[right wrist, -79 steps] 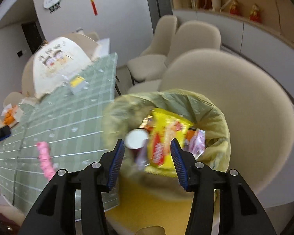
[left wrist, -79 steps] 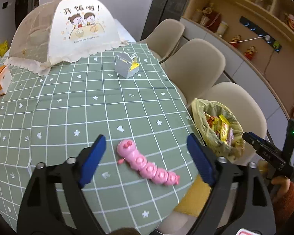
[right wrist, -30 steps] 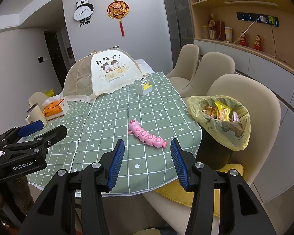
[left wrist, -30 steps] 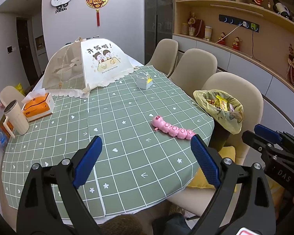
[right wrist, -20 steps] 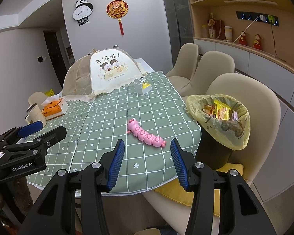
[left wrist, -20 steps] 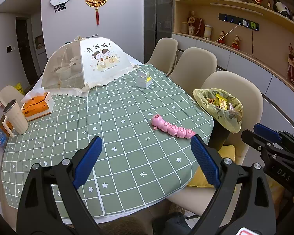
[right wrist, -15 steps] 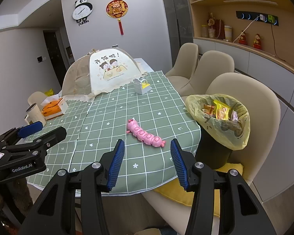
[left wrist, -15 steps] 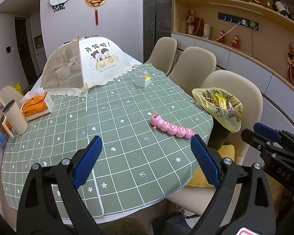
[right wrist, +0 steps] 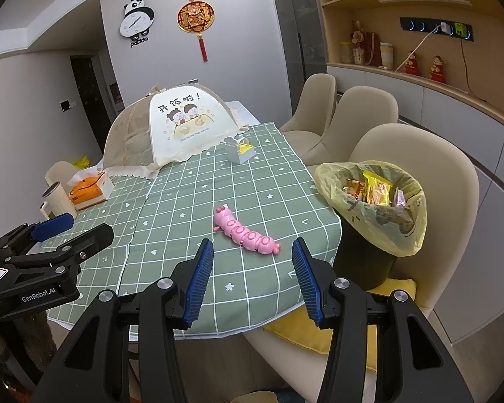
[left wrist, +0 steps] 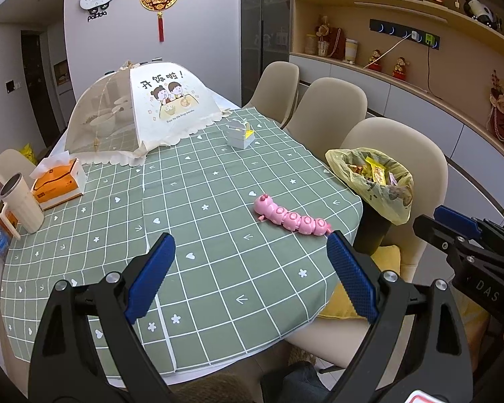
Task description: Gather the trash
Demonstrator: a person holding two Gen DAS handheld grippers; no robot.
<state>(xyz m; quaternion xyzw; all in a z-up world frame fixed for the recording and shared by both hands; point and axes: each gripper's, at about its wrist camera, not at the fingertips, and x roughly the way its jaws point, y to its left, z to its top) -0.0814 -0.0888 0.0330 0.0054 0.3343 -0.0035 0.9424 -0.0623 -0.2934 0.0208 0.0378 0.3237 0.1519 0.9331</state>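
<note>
A black bin lined with a yellow bag (left wrist: 373, 181) (right wrist: 369, 201) stands on the nearest beige chair, holding several snack wrappers (right wrist: 374, 189). My left gripper (left wrist: 248, 268) hangs open and empty in front of the green checked tablecloth (left wrist: 191, 201). My right gripper (right wrist: 252, 268) is open too, nothing between its blue pads, held back from the table's near edge. A pink caterpillar toy (left wrist: 290, 216) (right wrist: 247, 231) lies near that edge, just beyond both grippers. Each gripper shows at the side of the other's view.
Further back on the table (right wrist: 198, 201) are a mesh food cover (left wrist: 141, 110), a small grey gift box (left wrist: 240, 132), an orange tissue box (left wrist: 58, 183) and a cream mug (left wrist: 20, 203). Three beige chairs (left wrist: 332, 107) line the right side. Shelves run along the right wall.
Both grippers pulled back and up from close over the table and bin to a wide view; over the last second nothing has visibly moved.
</note>
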